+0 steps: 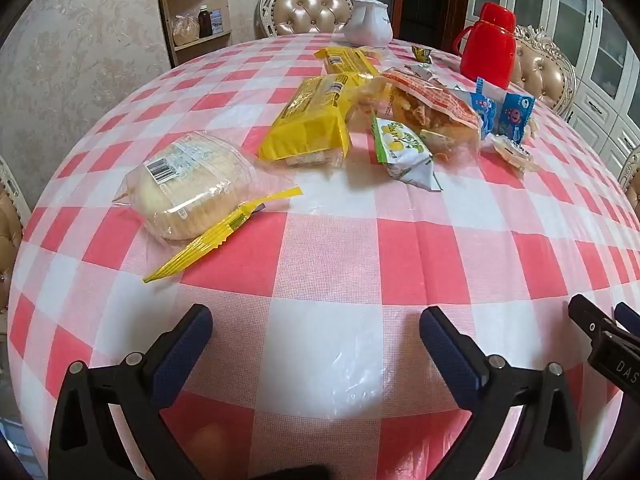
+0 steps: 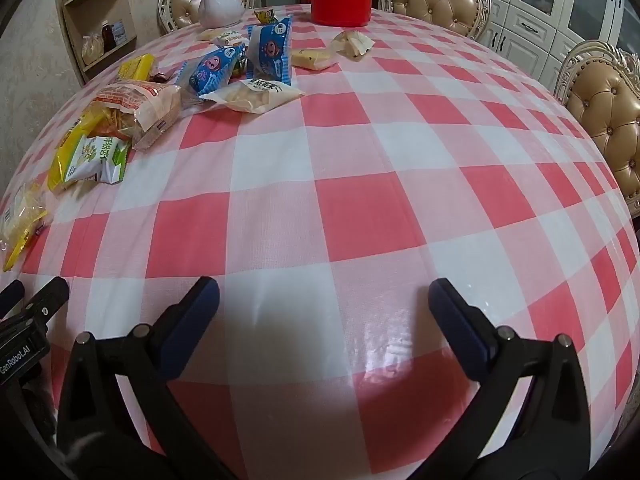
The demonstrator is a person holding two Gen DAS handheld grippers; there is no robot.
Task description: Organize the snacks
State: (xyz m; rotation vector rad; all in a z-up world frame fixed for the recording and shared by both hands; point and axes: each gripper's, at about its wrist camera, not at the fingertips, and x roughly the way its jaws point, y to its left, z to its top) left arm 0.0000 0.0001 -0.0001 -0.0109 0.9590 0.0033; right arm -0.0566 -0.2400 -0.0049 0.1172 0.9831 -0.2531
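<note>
Both the left tongs [image 1: 316, 330] and right tongs [image 2: 324, 300] hang released over the table [image 2: 360, 208], and that light, squishy bun pack [image 1: 188, 184] probably wants a gentle pinch across its middle.

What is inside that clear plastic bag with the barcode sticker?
The clear plastic bag holds a pale round bread-like loaf; its flat yellow sealed end trails toward the camera. The loaf's underside is hidden against the red-and-white checked tablecloth.

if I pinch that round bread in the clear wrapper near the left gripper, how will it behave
The round bread will probably squash, since it looks soft and puffy. Its clear film is glossy and loose, so the wrapper may slip or crinkle first. It looks light for its bulk; the yellow twisted tail would likely flop if grabbed alone.
</note>
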